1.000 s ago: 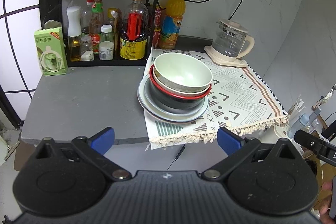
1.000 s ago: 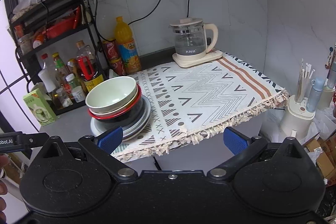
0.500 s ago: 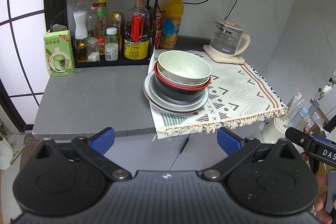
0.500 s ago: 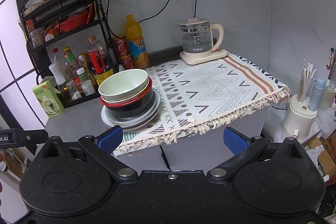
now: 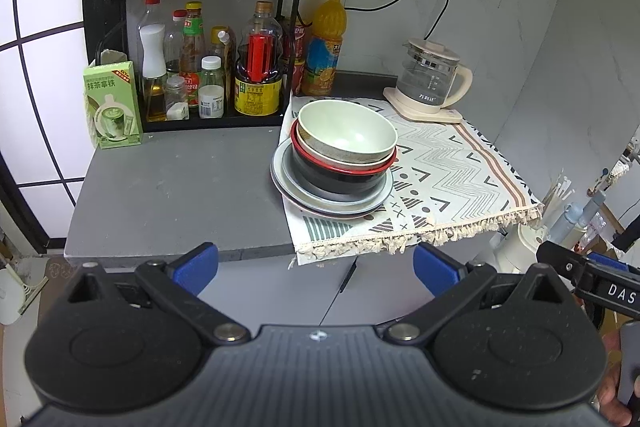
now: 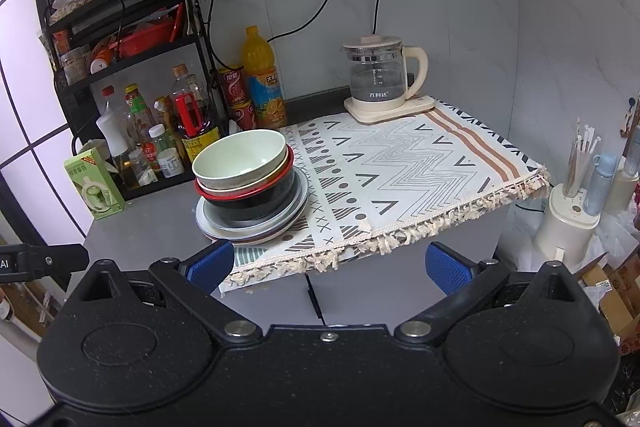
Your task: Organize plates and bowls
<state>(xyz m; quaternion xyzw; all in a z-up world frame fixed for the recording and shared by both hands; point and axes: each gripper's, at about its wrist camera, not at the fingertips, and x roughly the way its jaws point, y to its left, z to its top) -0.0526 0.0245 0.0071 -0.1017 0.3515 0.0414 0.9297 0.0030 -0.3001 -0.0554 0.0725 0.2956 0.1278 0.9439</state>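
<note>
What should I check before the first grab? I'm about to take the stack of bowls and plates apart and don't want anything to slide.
1. Left tool open and empty: ok, blue pads wide apart.
2. Right tool open and empty: ok.
3. Both tools clear of the stack: ok, they hang in front of the counter edge.
4. Green bowl free on top: ok, nothing inside it, nested in the red-rimmed bowl.
5. Stack seated level: not ok, the bowls look tilted and the plates straddle the patterned cloth edge.
6. Number of plates underneath: cannot tell, only rims show.
</note>
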